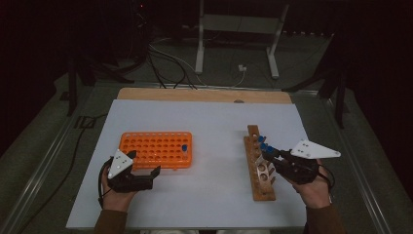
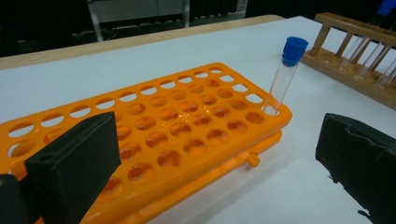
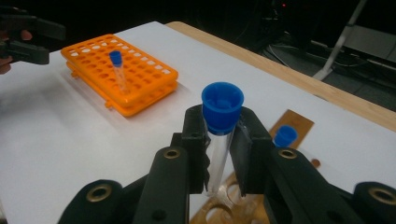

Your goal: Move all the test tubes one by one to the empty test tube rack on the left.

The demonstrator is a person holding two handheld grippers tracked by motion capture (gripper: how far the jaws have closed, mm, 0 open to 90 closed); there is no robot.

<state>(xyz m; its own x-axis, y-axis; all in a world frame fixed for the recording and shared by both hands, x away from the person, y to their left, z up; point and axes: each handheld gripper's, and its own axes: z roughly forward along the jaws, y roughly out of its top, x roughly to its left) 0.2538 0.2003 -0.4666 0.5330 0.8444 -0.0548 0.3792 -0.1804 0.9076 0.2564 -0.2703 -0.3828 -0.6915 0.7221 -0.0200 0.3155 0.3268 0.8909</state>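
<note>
White table [image 1: 204,195] w/ a wood strip along the far edge; orange rack [image 1: 158,149] sits on its left part, lots of round holes, 1 clear tube w/ blue cap [image 1: 184,148] standing a bit tilted in a hole near the rack's right end; same tube [image 2: 286,74] in the left gripper view, at the rack's corner; wood rack [image 1: 259,165] lies on the right part of the table, long way going front to back, w/ a few blue-cap tubes at its far end; the 2 racks are well apart.

Left gripper [image 1: 144,168] is by the near left corner of the orange rack; its jaws stand wide, nothing btwn them; 1 pad is over the rack's edge, can't tell if it touches.

Right gripper [image 3: 222,140] is over the wood rack; jaws pinch a clear tube [image 3: 218,154] just under its blue cap; tube is upright, its bottom end above a hole in the wood rack.
</note>
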